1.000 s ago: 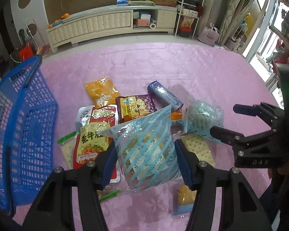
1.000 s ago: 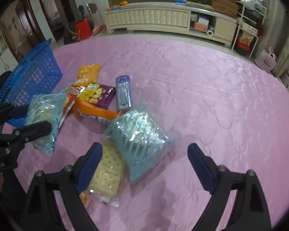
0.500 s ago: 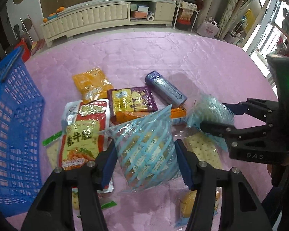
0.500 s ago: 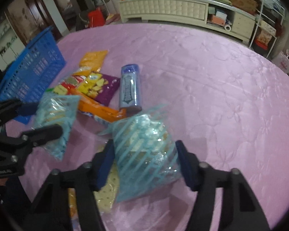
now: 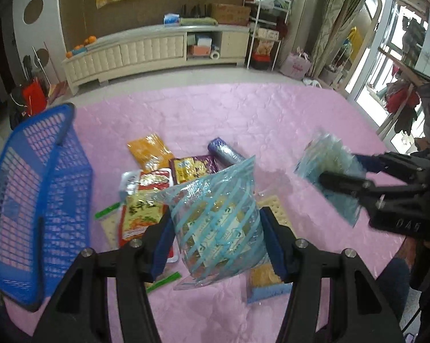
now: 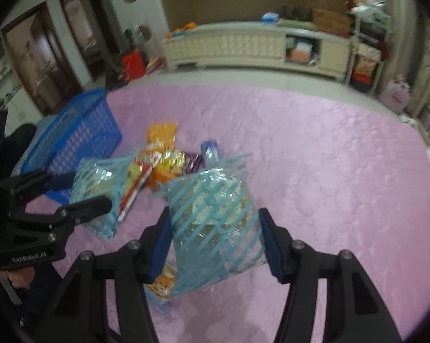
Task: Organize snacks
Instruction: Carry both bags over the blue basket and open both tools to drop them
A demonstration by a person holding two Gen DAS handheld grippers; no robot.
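Note:
My left gripper is shut on a clear snack bag with light-blue stripes, held above the pink cloth. My right gripper is shut on a second bag of the same kind, also lifted clear of the table. Each gripper shows in the other's view: the right gripper at the right edge with its bag, the left gripper at the left with its bag. A pile of snack packets lies on the cloth behind them. The blue plastic basket stands at the left.
A cracker pack and a small yellow-and-blue packet lie under the left gripper. A purple tube and an orange bag sit at the back of the pile. The round table's pink cloth stretches to the right.
The right gripper closed on the striped bag that lay on the cloth and lifted it. Both grippers rose with their bags, and the basket shifted in the left wrist view.

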